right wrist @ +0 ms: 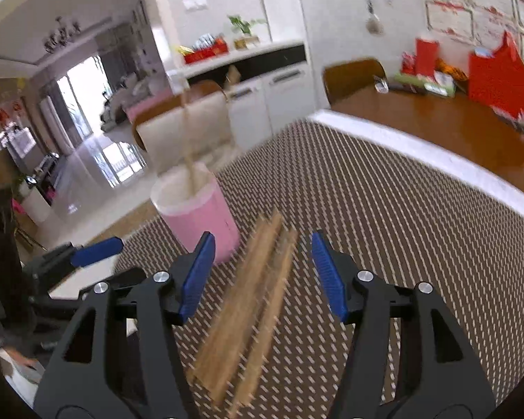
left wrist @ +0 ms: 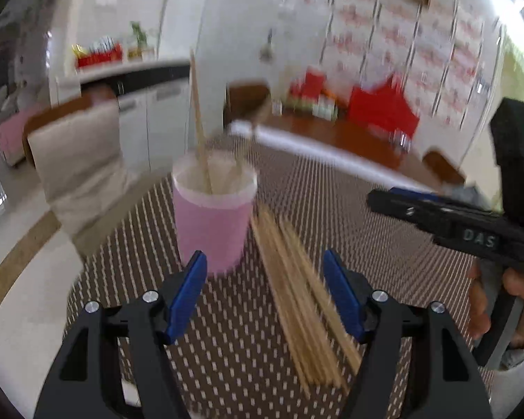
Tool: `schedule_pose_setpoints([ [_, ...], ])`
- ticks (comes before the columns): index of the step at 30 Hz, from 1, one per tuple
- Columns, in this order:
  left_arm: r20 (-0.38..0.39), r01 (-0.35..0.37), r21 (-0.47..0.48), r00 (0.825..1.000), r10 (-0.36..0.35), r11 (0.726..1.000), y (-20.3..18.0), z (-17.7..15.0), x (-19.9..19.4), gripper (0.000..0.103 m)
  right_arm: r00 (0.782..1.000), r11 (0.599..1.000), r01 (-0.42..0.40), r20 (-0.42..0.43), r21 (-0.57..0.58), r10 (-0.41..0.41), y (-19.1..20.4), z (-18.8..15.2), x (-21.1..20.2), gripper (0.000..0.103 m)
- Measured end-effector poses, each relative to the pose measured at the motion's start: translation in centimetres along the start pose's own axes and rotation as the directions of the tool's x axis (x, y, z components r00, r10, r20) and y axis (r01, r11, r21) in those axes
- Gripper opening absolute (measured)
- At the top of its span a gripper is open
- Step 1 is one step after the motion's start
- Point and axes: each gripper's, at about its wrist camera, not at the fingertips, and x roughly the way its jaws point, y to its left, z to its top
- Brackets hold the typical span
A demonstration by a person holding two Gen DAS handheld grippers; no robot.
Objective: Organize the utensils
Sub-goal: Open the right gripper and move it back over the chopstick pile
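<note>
Left claw point(left wrist: 265, 296): I see it spread wide, gripping nothing.
Right claw point(right wrist: 263, 276): likewise wide apart and empty, above the pile.
Chopsticks point(left wrist: 300, 307): loose pile on the patterned mat point(left wrist: 384, 244), running 12 to 6 between my left fingers.
Cup point(left wrist: 213, 223): pink, at 11 o'clock, upright, just beside the pile, a few sticks standing inside.
Counter point(right wrist: 436, 118): brown wood beyond the mat.

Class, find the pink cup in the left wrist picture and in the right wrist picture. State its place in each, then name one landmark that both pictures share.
Left wrist view: the pink cup stands centre-left, just beyond the left claw, holding upright chopsticks.
Right wrist view: the pink cup sits left of centre, beyond the right claw.
Shared landmark: the bundle of loose chopsticks lying on the woven mat, right of the cup.
</note>
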Motion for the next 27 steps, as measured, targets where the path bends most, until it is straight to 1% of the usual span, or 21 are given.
schedule_pose_setpoints([
  [3,-0.115,-0.006,0.018,0.993,0.008,1.0,-0.3,-1.0,2.6,0.068,0.998,0.999,0.03,-0.059,0.009,-0.03,-1.4,-2.4,1.2,0.057],
  [6,-0.201,-0.023,0.016,0.979,0.026,1.0,-0.2,-2.0,5.2,0.068,0.994,0.999,0.035,-0.104,0.019,-0.033,-2.4,-4.5,2.6,0.057],
  [9,-0.252,-0.062,0.03,0.966,0.067,0.998,-0.2,-2.6,7.5,0.068,0.99,0.999,0.028,-0.137,0.03,-0.024,-3.1,-5.6,3.7,0.058],
  [11,-0.273,-0.071,0.047,0.958,0.081,0.996,-0.3,-2.7,8.7,0.068,0.987,0.999,0.02,-0.161,0.038,-0.014,-3.5,-6.3,4.7,0.058],
  [13,-0.29,-0.078,0.06,0.953,0.092,0.995,-0.3,-2.7,9.6,0.068,0.985,0.999,0.014,-0.174,0.05,-0.005,-3.9,-6.6,5.4,0.058],
  [14,-0.299,-0.091,0.073,0.948,0.108,0.993,-0.3,-2.8,10.2,0.068,0.984,0.999,0.011,-0.177,0.054,-0.001,-4.1,-6.6,5.7,0.058],
  [16,-0.28,-0.1,0.096,0.952,0.123,0.99,-0.5,-2.7,10.6,0.068,0.983,0.999,0.007,-0.184,0.053,0.003,-4.2,-6.6,6.1,0.058],
  [19,-0.283,-0.09,0.088,0.953,0.111,0.992,-0.2,-2.5,10.9,0.068,0.98,0.999,0.004,-0.197,0.041,0.004,-4.0,-6.5,6.9,0.058],
  [21,-0.276,-0.096,0.093,0.954,0.118,0.991,0.0,-2.6,10.9,0.069,0.979,1.0,0.003,-0.205,0.023,0.001,-3.5,-6.5,7.3,0.058],
  [23,-0.277,-0.099,0.09,0.953,0.121,0.991,0.3,-2.6,10.9,0.069,0.977,1.0,0.01,-0.211,0.001,-0.01,-3.0,-6.3,7.8,0.058],
  [27,-0.278,-0.096,0.096,0.953,0.119,0.991,1.1,-2.5,10.2,0.069,0.973,0.997,0.051,-0.222,-0.063,-0.064,-1.7,-6.3,8.9,0.058],
])
